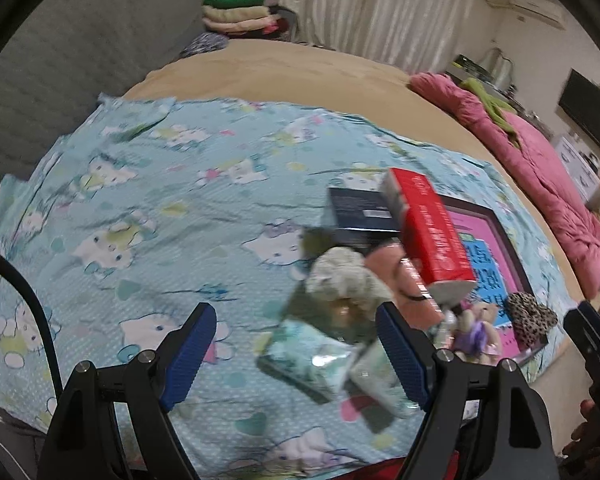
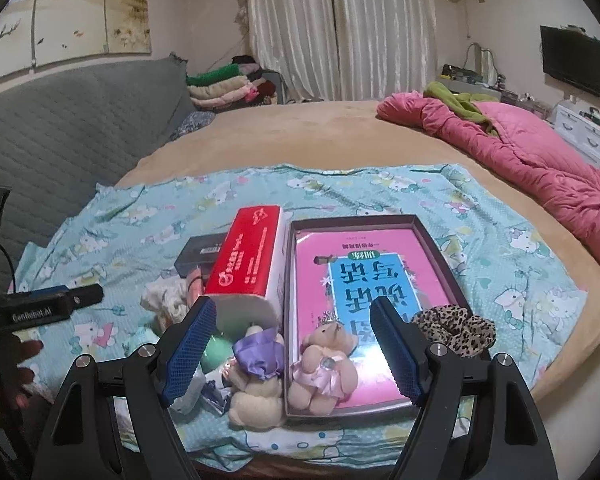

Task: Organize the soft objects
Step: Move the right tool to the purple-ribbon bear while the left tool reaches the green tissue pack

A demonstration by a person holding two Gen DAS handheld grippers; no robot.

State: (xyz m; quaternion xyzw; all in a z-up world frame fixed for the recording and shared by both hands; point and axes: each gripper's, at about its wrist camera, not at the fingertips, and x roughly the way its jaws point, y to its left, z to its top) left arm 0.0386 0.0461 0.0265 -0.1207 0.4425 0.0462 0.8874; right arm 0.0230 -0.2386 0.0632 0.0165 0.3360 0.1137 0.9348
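Note:
My right gripper (image 2: pixel 294 352) is open, low over two small bears. The bear in a pink dress (image 2: pixel 324 364) lies in the dark tray (image 2: pixel 352 220) on a pink book (image 2: pixel 372 280). The bear in purple (image 2: pixel 256 376) lies just outside it. A leopard scrunchie (image 2: pixel 456 328) rests at the tray's right side. Left of the tray are a red tissue box (image 2: pixel 248 264), a dark box (image 2: pixel 200 252) and a cream scrunchie (image 2: pixel 166 300). My left gripper (image 1: pixel 298 356) is open, with a blurred teal packet (image 1: pixel 308 360) under its gap and the cream scrunchie (image 1: pixel 344 276) beyond.
Everything lies on a blue cartoon-cat sheet (image 2: pixel 500 240) over a tan bed (image 2: pixel 300 132). A pink quilt (image 2: pixel 540 160) is heaped at the right. Folded clothes (image 2: pixel 224 84) are stacked at the back by a grey padded headboard (image 2: pixel 80 120). A hand (image 2: pixel 12 360) holds the left gripper.

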